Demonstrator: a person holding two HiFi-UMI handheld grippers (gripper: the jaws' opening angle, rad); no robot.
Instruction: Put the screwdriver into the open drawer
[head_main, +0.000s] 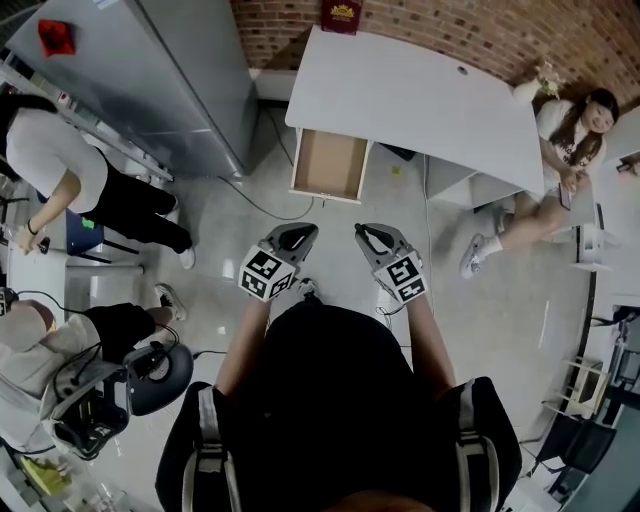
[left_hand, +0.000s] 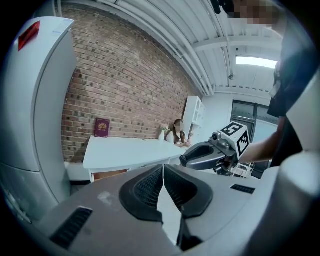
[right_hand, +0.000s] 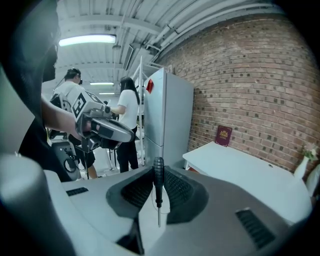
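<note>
We grip the screwdriver (right_hand: 158, 186) in our right gripper (head_main: 364, 234), its fingers clamped on the black handle, with the handle up and the thin shaft hanging below. The fingers of our left gripper (head_main: 306, 234) meet tip to tip. The open drawer (head_main: 328, 165) sits at twelve o'clock from both grippers, well apart, under the white tabletop (head_main: 420, 90).

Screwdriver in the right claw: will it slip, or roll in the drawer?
Likely stiff and light: the screwdriver is a slim shaft under a small dark handle. The right claw pinches only the handle, tip hanging down, so it could pivot. The handle looks round, so it may roll on the flat floor of the drawer.
</note>
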